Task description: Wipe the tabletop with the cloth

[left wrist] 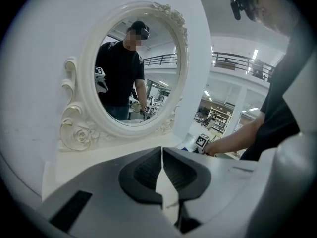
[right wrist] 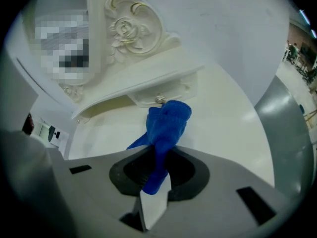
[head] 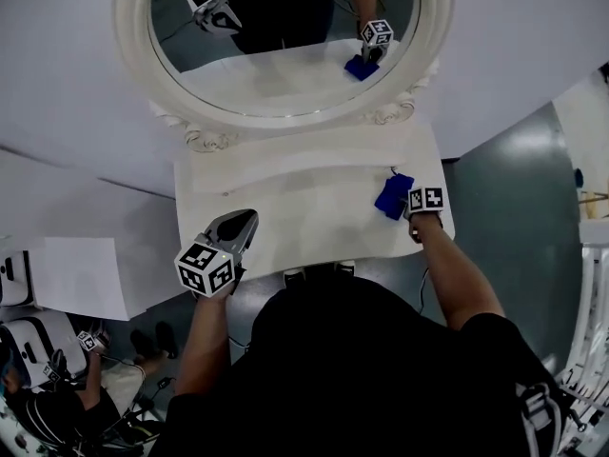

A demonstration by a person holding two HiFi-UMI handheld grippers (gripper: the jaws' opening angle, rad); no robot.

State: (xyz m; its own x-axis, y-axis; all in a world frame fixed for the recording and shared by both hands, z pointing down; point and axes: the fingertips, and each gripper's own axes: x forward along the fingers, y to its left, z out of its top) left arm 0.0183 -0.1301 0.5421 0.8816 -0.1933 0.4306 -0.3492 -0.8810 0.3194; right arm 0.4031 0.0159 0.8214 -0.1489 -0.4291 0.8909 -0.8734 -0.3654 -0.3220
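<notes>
Right gripper is clamping the blue cloth between its 2 jaws, as I am seeing it on my remote feed. The cloth is bunching up out of the jaws, and its free end is lying on the white tabletop, in front of the oval mirror and out past the right end of its frame. Left gripper is holding its 2 jaws pressed together with nothing between them. It is pointing toward the mirror from the tabletop's near edge, below the left end of the frame and well apart from the cloth. I cannot tell whether its tips are touching the surface.

In the right gripper view, a small metal knob is showing just beyond the cloth, on the low drawer front under the mirror's carved base. Whether the cloth is touching it, I cannot tell. The mirror glass is reflecting both grippers and the blue cloth, with the reflected cloth sitting at the glass's lower right.
</notes>
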